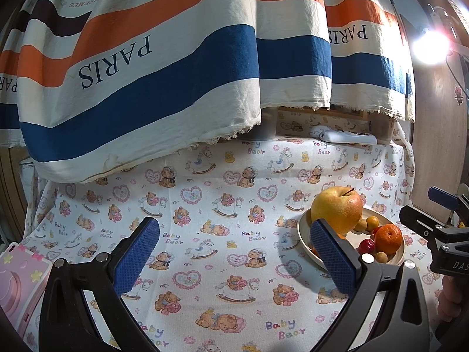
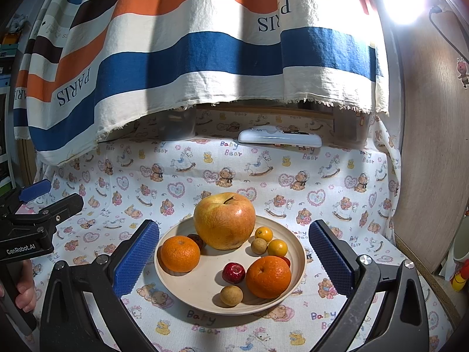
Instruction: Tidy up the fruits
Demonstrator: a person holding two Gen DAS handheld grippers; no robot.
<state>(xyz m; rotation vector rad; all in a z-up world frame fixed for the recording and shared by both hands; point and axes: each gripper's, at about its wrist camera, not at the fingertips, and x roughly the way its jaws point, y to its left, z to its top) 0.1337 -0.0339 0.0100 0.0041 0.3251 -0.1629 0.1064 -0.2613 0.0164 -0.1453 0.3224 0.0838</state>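
A cream plate [image 2: 296,245] on the bear-print cloth holds a big yellow-red apple [image 2: 224,221], two oranges [image 2: 180,253] [image 2: 268,277], a small red fruit [image 2: 233,272], and several small yellow and tan fruits. My right gripper [image 2: 234,255] is open and empty, its fingers on either side of the plate, just short of it. My left gripper [image 1: 234,259] is open and empty over bare cloth, left of the plate [image 1: 303,228]; its right finger hides part of the plate. The apple [image 1: 337,209] and one orange [image 1: 388,239] show there.
A striped "PARIS" cloth [image 2: 205,52] hangs over the back. A white remote [image 2: 280,138] lies at the back of the table. A pink case [image 1: 17,281] sits at the left edge. A wooden panel [image 2: 431,146] stands at the right, a bright lamp [image 2: 403,0] above it.
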